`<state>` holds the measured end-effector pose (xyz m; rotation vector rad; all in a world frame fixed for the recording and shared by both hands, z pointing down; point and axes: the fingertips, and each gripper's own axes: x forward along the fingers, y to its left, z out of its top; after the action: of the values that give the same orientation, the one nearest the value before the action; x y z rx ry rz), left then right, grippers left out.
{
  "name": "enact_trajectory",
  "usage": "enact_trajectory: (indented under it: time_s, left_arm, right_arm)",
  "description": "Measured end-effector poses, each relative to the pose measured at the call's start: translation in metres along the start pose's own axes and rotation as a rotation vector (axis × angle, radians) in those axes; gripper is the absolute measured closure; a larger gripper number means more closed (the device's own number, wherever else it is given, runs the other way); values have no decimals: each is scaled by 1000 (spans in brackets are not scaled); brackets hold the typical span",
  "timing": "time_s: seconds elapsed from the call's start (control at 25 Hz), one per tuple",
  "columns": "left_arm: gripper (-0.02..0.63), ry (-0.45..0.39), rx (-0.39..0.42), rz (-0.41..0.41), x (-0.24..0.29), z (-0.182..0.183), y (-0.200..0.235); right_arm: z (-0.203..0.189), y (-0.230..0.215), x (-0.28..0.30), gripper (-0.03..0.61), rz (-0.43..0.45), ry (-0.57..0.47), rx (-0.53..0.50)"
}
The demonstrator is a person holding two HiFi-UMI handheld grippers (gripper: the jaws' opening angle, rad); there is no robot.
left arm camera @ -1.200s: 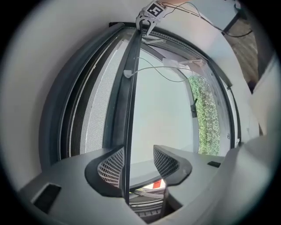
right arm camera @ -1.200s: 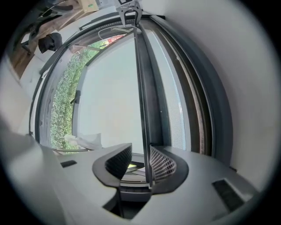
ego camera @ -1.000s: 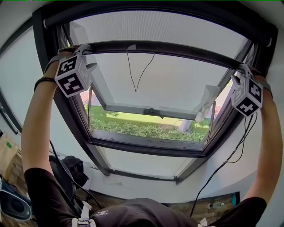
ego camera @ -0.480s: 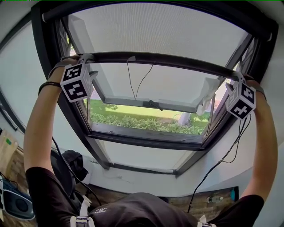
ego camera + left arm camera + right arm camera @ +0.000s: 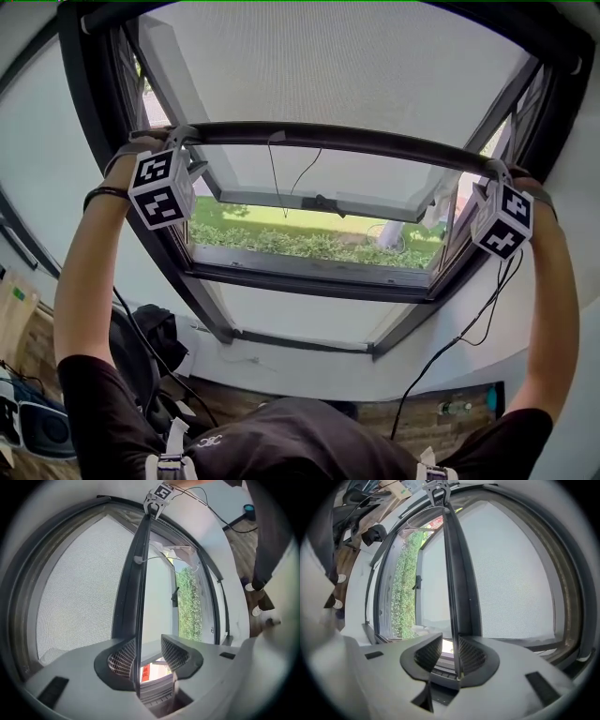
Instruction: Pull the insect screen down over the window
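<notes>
The insect screen's grey mesh [image 5: 337,66] hangs from the top of the window, ending in a dark bottom bar [image 5: 337,137]. My left gripper [image 5: 192,141] is at the bar's left end and my right gripper [image 5: 494,171] at its right end. In the left gripper view the bar [image 5: 129,597] runs between the jaws of the left gripper [image 5: 148,651]. Its thin lip lies against one pad, with a gap to the other, and these jaws have just been closing. In the right gripper view the bar [image 5: 461,583] sits the same way in the right gripper [image 5: 450,653].
A thin pull cord [image 5: 281,178] dangles from the bar's middle. Behind it the glass sash [image 5: 309,202] is tilted outward above the dark window frame [image 5: 309,277], with a hedge [image 5: 309,246] outside. Dark bags [image 5: 141,337] lie on the floor at the left, and a cable [image 5: 450,361] hangs from the right gripper.
Both grippers and the bar have come down together. More mesh now shows above the bar, and less open window below it.
</notes>
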<state>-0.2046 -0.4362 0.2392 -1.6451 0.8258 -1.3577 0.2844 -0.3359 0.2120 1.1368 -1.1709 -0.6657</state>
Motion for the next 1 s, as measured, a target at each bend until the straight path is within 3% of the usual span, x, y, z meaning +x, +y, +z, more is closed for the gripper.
enact_trajectory:
  time_s: [0.68, 1.0]
  left_arm:
    - [443, 16, -8, -238, 45, -6, -118]
    - [442, 5, -48, -248, 61, -9, -151]
  right_arm:
    - [-5, 118, 41, 483, 207, -10, 10]
    - [-4, 156, 57, 471, 227, -13, 24]
